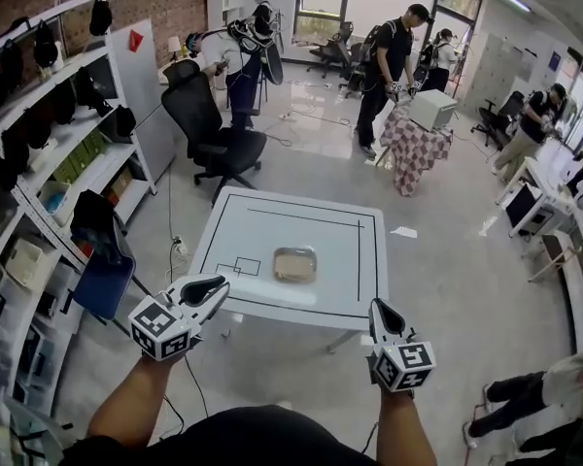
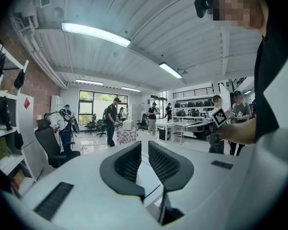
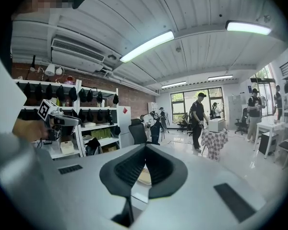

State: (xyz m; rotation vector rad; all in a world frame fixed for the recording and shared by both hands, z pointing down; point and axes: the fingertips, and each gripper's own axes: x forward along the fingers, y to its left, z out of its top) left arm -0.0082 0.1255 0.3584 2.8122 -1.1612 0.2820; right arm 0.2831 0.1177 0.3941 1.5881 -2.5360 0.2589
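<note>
The left gripper [image 1: 217, 285] is held at the lower left of the head view, by the near edge of the white table [image 1: 340, 231] — its jaws are parted by a narrow gap, with nothing between them. The right gripper [image 1: 378, 307], at lower right, is seen with jaw tips pressed together, empty. A shallow tray [image 1: 294, 263] is set near the table's middle — apart from both.

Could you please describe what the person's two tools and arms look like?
The left tool and right tool each have a pale grey body, two black jaws with ribbed inner faces, and a white cube printed with black square markers. No cable shows on either. The forearms carry no sleeves; the person wears a black top.
</note>
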